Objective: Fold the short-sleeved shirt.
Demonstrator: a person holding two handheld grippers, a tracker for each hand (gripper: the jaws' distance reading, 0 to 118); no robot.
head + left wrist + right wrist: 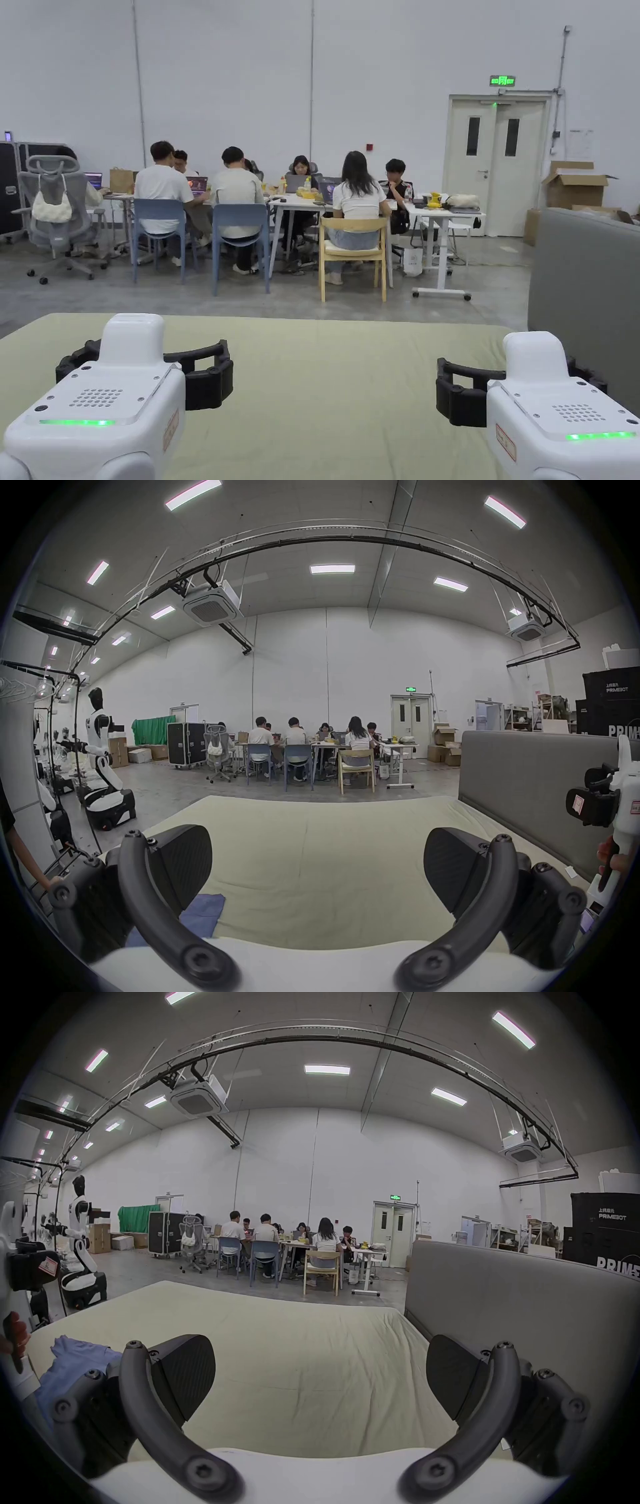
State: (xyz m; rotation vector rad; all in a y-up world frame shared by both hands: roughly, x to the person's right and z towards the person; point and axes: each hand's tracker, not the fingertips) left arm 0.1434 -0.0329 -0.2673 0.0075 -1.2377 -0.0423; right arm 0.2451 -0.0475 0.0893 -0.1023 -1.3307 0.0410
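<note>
Two tools hover level over a bed (350,375) covered in a pale green sheet, the left tool (317,871) and the right tool (320,1380) each with jaws spread wide apart and nothing between them. The blue short-sleeved shirt (74,1364) lies crumpled at the near left of the bed, left of both tools and untouched by either. A grey headboard (584,294) stands along the bed's right edge. Far right by the double door, an open cardboard box (575,184) sits on a stack; its contents cannot be made out.
</note>
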